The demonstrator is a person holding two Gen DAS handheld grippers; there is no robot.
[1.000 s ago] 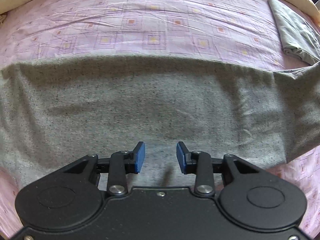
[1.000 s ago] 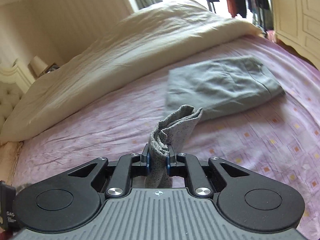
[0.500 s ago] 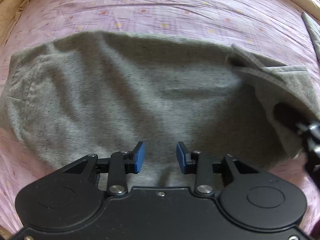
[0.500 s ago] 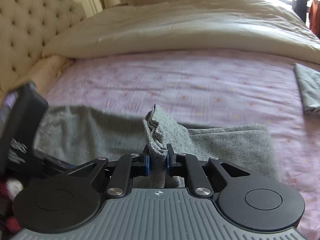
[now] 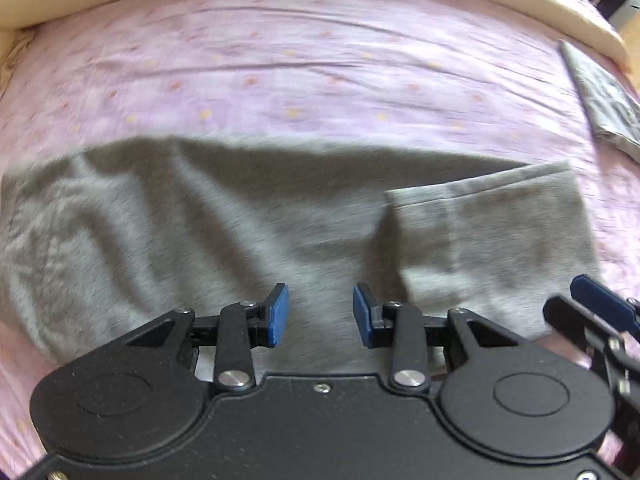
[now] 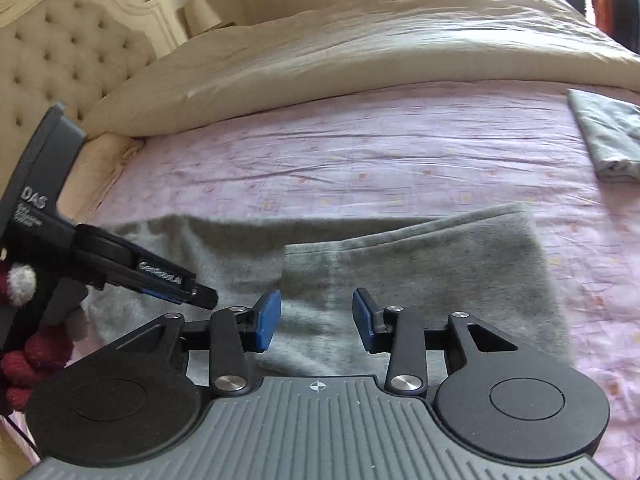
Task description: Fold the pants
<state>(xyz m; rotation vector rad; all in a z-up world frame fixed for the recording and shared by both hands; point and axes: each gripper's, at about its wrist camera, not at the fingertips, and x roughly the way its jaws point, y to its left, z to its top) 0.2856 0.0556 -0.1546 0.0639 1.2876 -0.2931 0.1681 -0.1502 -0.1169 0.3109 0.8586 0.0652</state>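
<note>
Grey knit pants (image 5: 200, 232) lie across the pink bed sheet (image 5: 304, 68). Their right end is folded over onto the rest, and the folded flap (image 5: 492, 224) lies flat. The pants also show in the right wrist view (image 6: 420, 264). My left gripper (image 5: 320, 314) is open and empty, just above the pants' near edge. My right gripper (image 6: 316, 320) is open and empty over the folded flap. Its blue fingertip (image 5: 600, 300) shows at the right edge of the left wrist view. The left gripper's body (image 6: 120, 264) shows at the left of the right wrist view.
Another folded grey garment (image 6: 608, 136) lies on the sheet at the far right, also in the left wrist view (image 5: 600, 100). A cream duvet (image 6: 360, 48) is bunched along the back. A tufted headboard (image 6: 60, 52) stands at the left.
My right gripper carried the pants' end leftwards over the rest, then opened and let it go. The flap now lies flat. The left gripper stayed open.
</note>
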